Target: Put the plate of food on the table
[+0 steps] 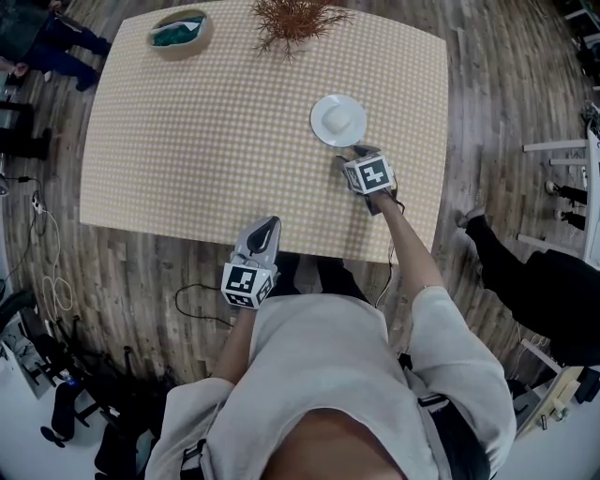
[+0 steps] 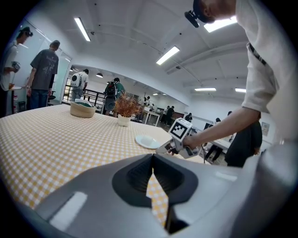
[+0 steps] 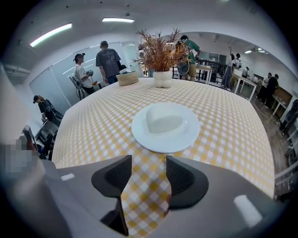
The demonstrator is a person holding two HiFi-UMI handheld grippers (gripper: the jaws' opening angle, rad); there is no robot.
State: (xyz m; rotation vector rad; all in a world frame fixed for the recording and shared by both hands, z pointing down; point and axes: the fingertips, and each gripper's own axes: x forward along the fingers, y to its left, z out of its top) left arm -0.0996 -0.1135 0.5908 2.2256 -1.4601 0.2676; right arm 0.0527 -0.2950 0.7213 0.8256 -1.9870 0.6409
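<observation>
Head view – plate: round and white, so it has no long axis. It lies flat, face up, on the right half of the table, about midway between the far and near edges.
Head view – food: one pale, smooth mound at the middle of the plate.
Head view – my right gripper: over the table, tips pointing at the plate's near rim, just short of it.
Head view – my left gripper: at the table's near edge, well apart from the plate.
Head view – other items: basket near the far left corner; dried plant at the far edge.
Left gripper view – jaws: clenched tip to tip, with nothing between them. Only checked cloth shows through the gap lower down.
Left gripper view – plate: flat on the table, ahead and to the right, with my right gripper just beside it.
Right gripper view – jaws: released and apart. Only the cloth lies between them, and the pads touch nothing.
Right gripper view – plate: directly ahead, its near rim just beyond my tips, level on the table.
Right gripper view – food: a white mound, wider than deep, with its long axis running across my jaws' line. The top is glossy and rounded.
</observation>
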